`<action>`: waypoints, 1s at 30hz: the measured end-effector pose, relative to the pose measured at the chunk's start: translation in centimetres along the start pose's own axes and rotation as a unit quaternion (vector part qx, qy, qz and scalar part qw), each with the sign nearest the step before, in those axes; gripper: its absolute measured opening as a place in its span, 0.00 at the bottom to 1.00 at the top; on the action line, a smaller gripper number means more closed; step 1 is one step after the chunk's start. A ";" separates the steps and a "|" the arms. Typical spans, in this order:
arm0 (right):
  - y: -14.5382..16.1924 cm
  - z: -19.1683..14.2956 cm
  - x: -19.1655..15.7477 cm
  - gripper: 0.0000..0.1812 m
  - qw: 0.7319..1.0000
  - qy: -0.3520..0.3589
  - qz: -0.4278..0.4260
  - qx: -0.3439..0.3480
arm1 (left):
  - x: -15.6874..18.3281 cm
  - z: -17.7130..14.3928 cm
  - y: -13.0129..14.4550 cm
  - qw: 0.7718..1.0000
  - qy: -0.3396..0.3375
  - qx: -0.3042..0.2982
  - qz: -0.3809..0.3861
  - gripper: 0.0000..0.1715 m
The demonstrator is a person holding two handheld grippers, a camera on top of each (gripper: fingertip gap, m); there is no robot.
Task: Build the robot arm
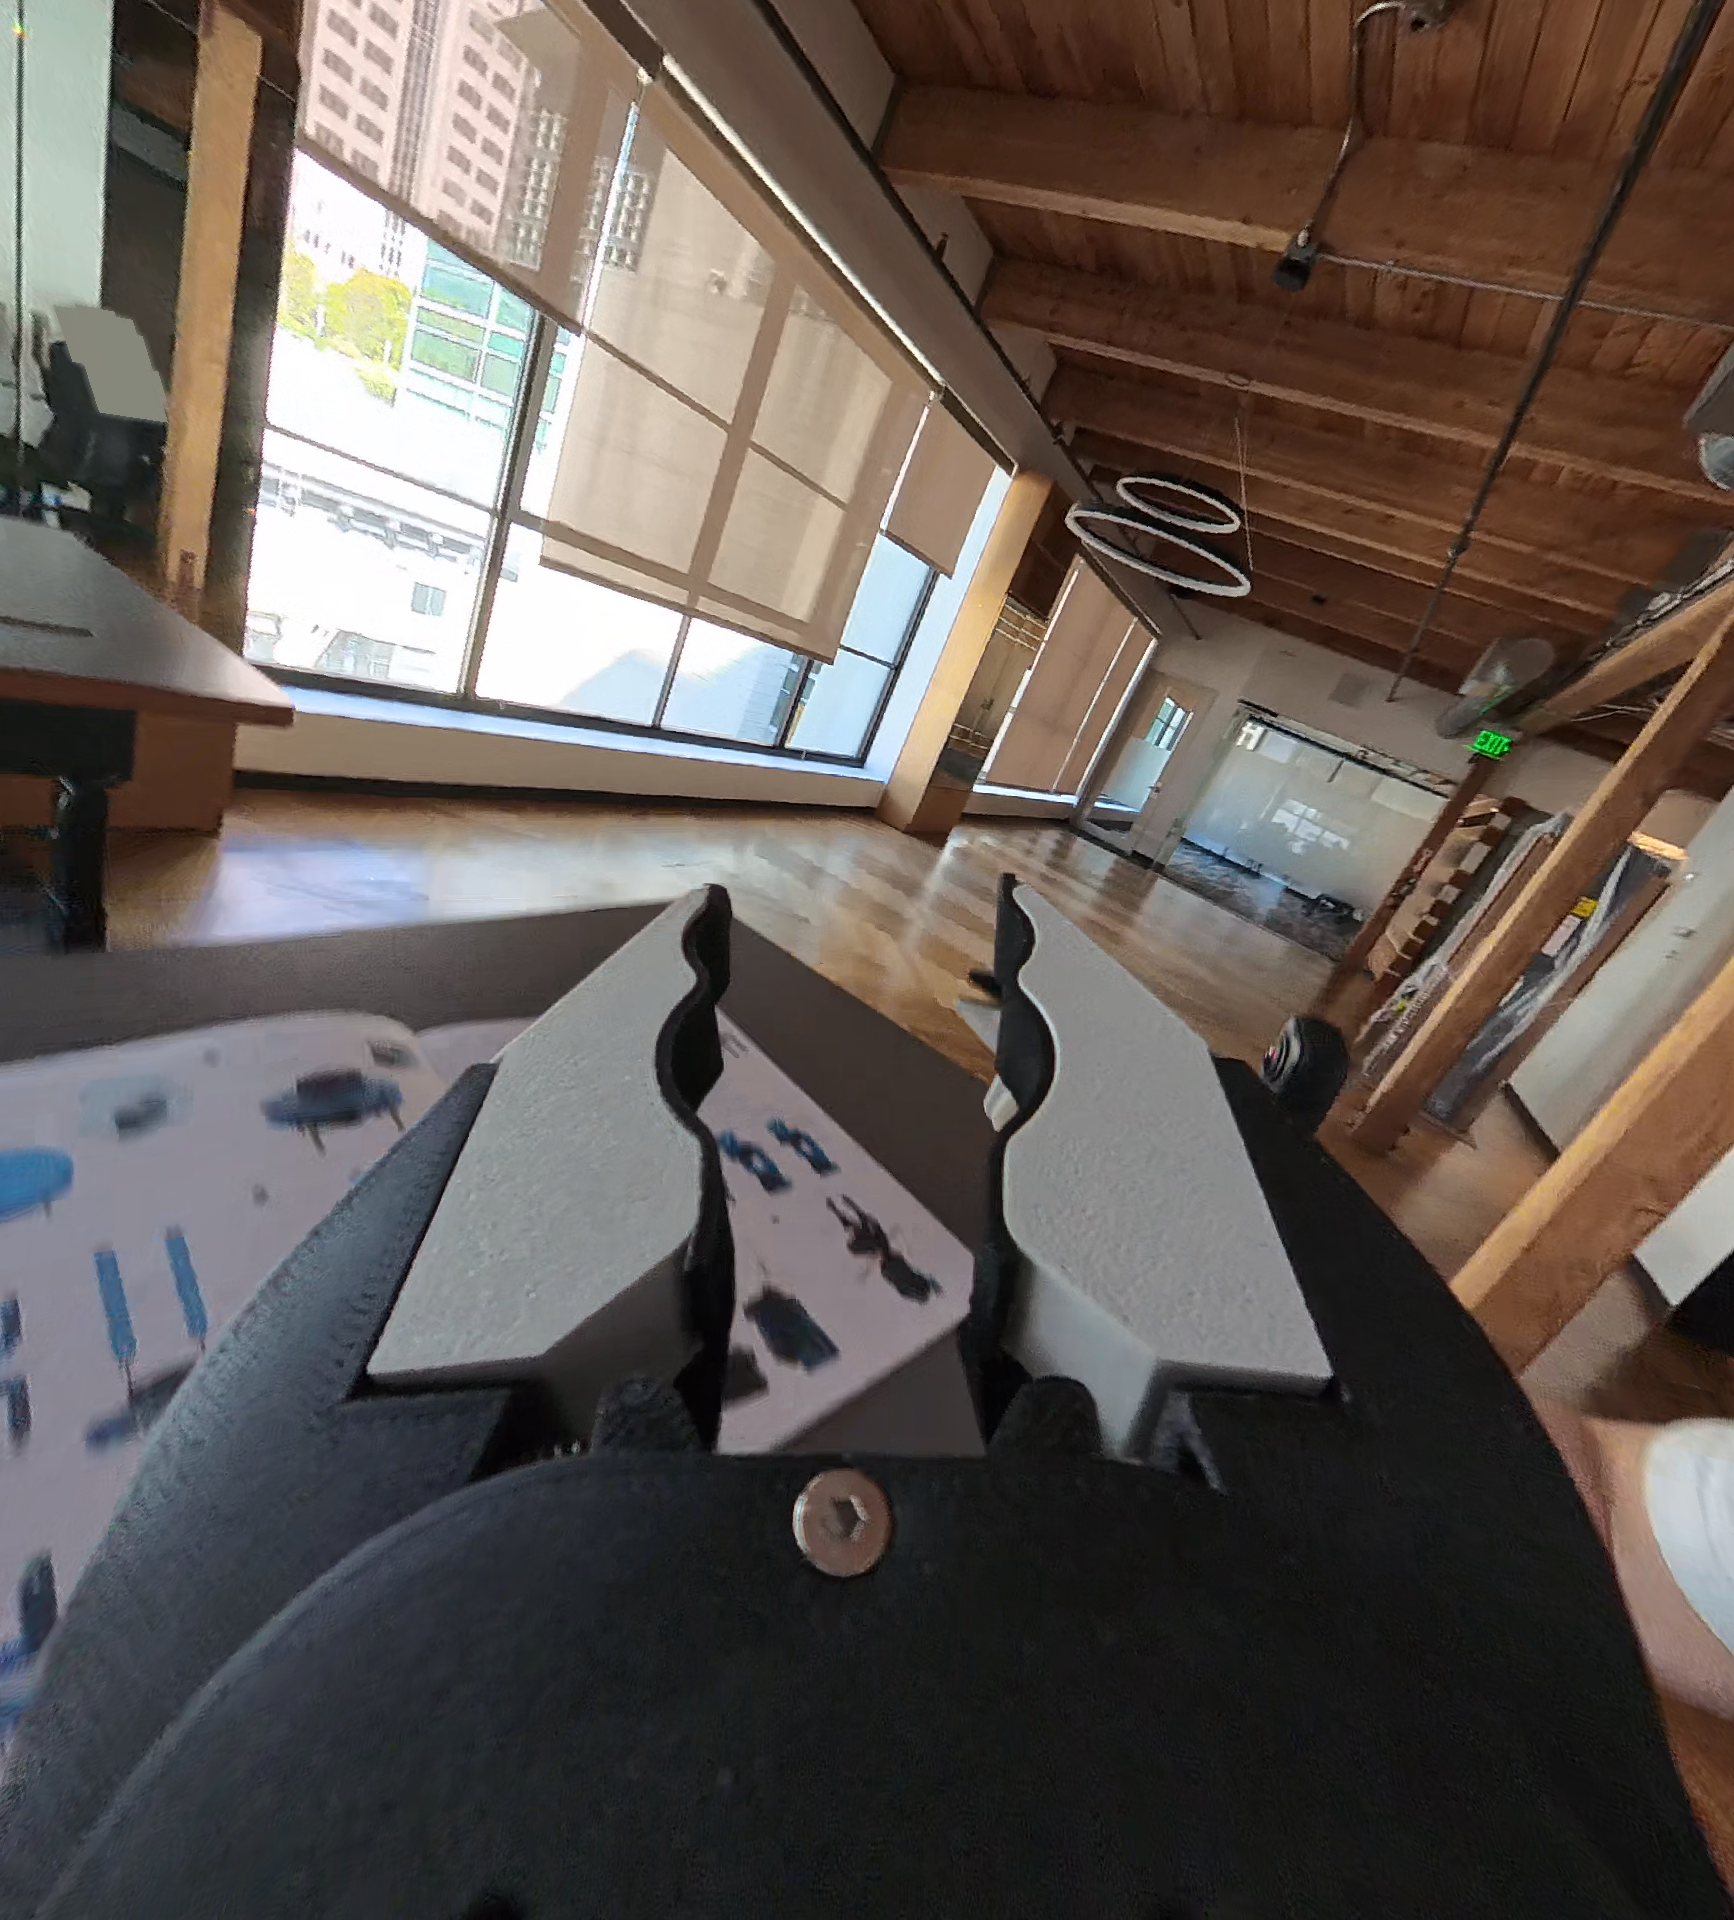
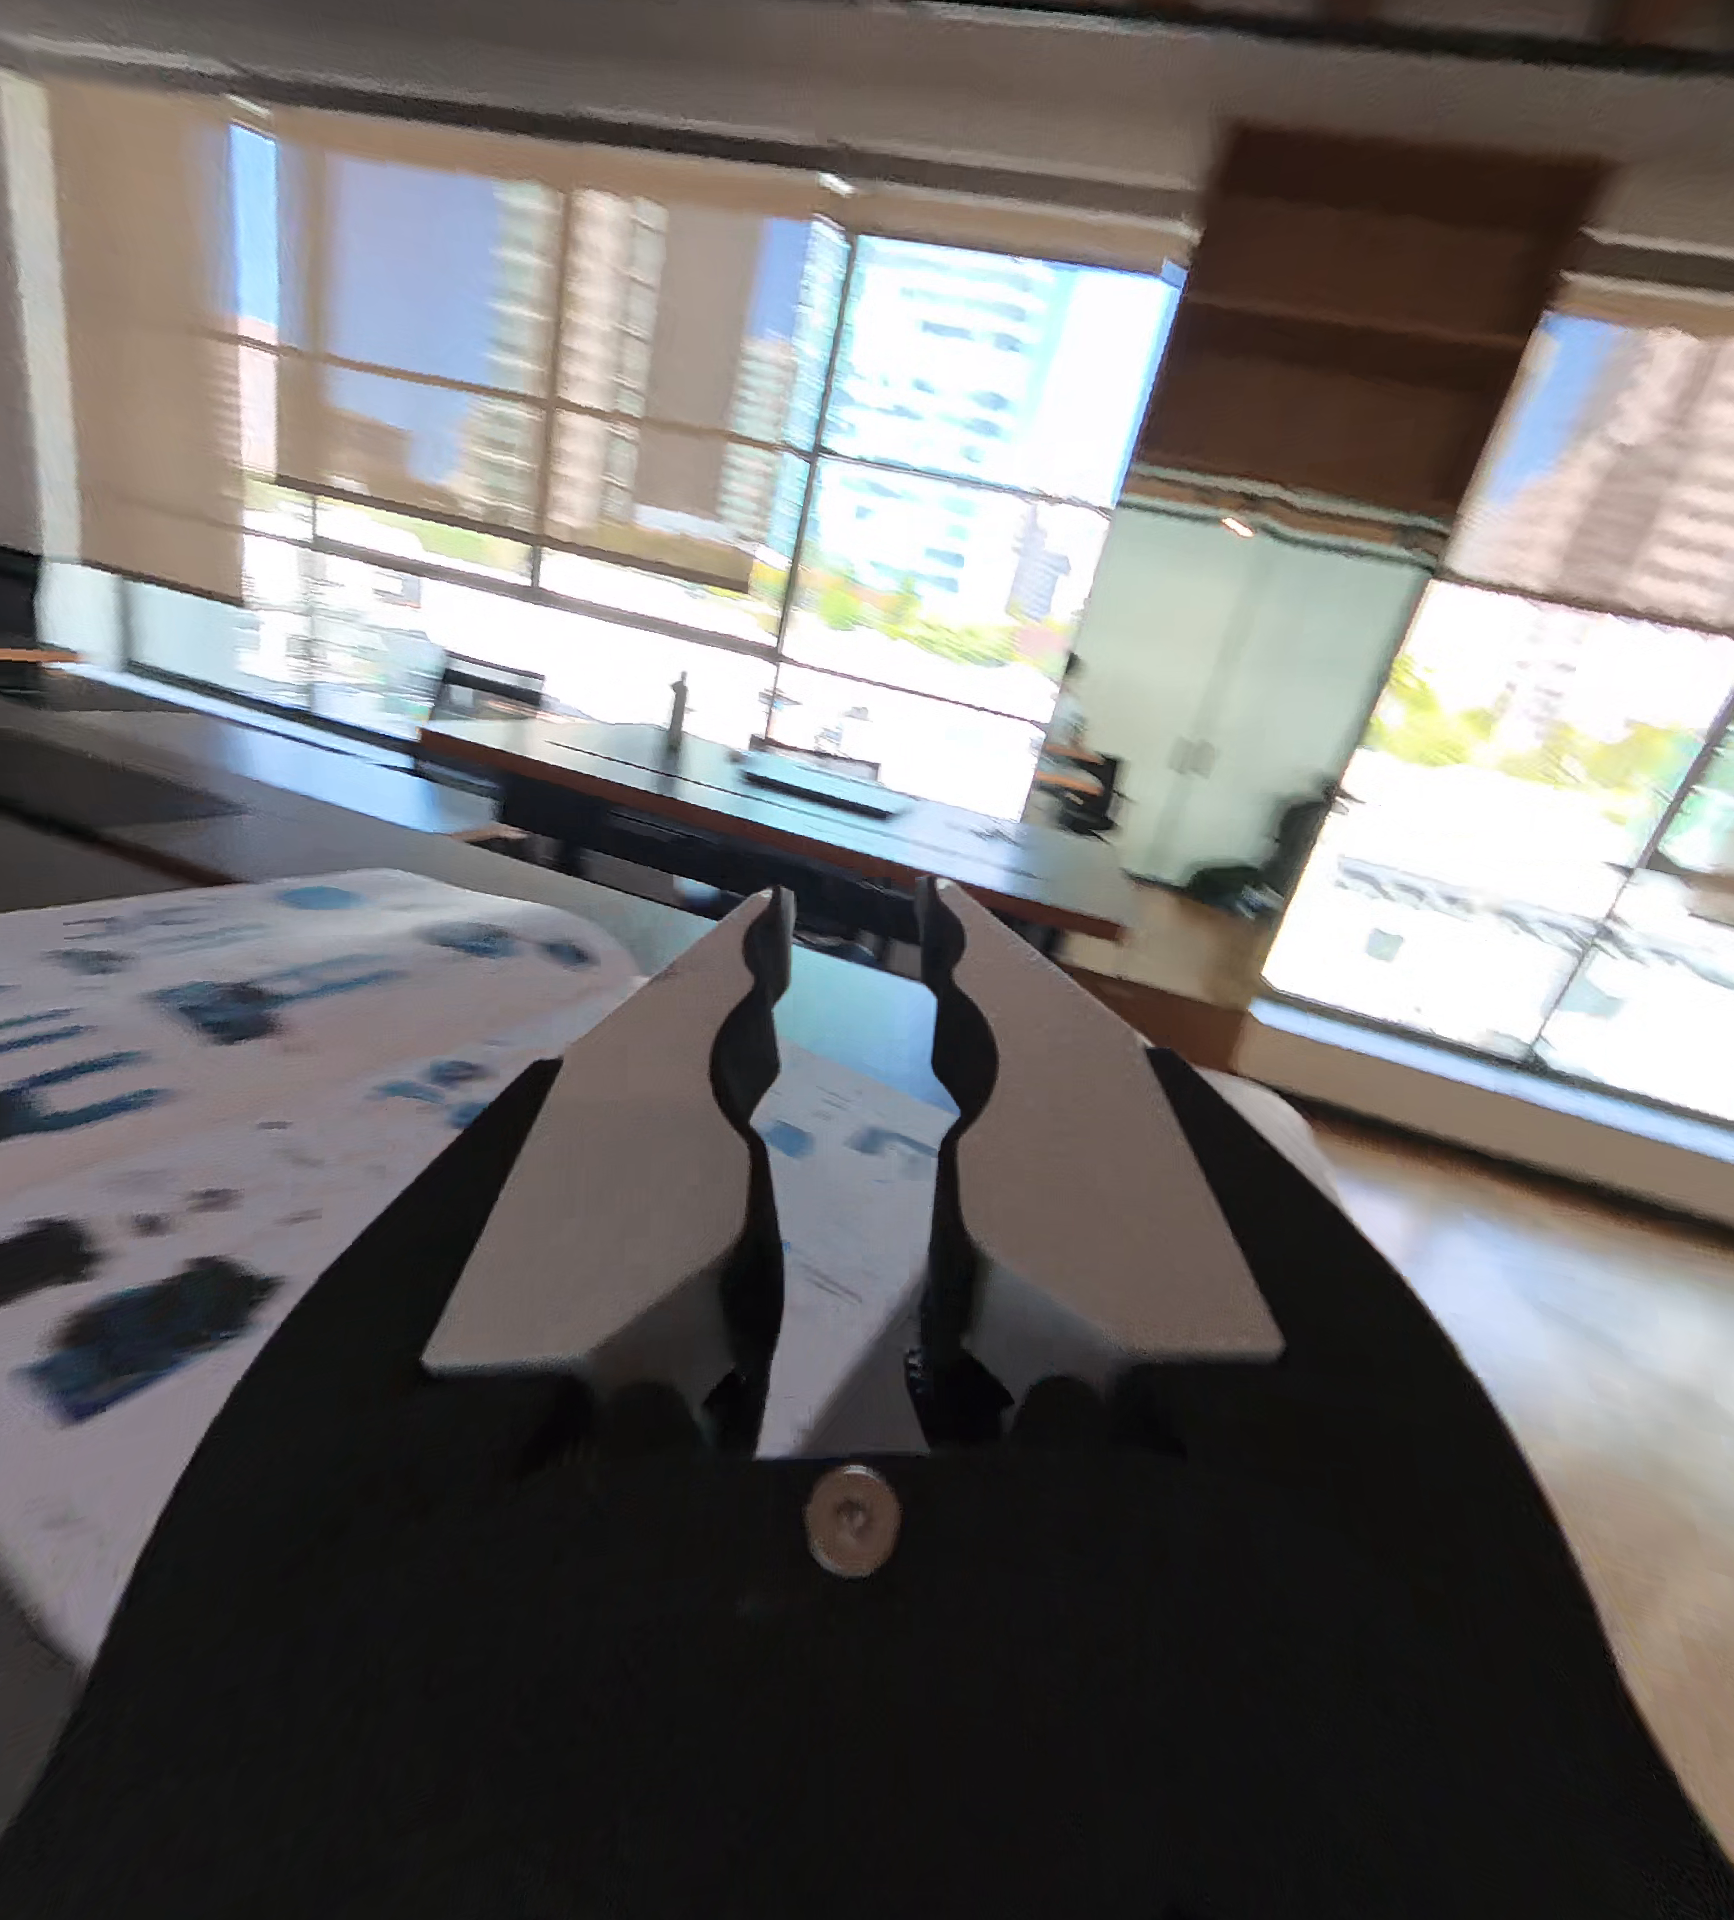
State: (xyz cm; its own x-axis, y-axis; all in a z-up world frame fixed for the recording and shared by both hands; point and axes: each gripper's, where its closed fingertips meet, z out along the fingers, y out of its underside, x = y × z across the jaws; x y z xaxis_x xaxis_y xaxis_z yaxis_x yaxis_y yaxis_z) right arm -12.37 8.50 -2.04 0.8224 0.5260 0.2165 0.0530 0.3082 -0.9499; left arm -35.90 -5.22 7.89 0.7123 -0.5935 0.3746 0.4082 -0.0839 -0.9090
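Right wrist view — blurred printed sheet [image 2: 219, 1049], markings illegible.

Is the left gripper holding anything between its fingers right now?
No, the left gripper is open, with only the white printed sheet visible below.

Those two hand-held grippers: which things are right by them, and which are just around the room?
By the grippers:
- left hand-held gripper, open, holding nothing
- right hand-held gripper, open, holding nothing
- white sheet with blue and black marks, lying under both on a dark table

Around the room:
- long desk
- windows with blinds
- ring lamps
- wooden floor
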 end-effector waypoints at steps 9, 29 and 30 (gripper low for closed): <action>4.5 -1.4 9.2 0.09 0.981 0.170 0.034 -0.083 | -1.0 5.4 -7.0 0.998 -0.002 0.061 -0.005 0.39; 7.1 2.0 4.4 0.07 0.988 0.028 0.005 -0.154 | -5.0 5.4 -7.7 0.991 -0.119 0.049 0.046 0.25; 7.1 2.1 4.2 0.07 0.988 0.015 0.013 -0.152 | -4.7 5.4 -7.8 0.991 -0.113 0.056 0.044 0.25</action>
State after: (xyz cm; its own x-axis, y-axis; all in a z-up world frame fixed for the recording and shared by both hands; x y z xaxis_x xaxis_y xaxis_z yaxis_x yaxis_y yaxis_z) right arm -9.71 14.53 -7.45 0.8417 0.5059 0.1887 0.1961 0.0393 -0.9798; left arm -39.37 2.55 14.20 0.8525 -0.3989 0.3378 0.3904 0.0563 -0.9189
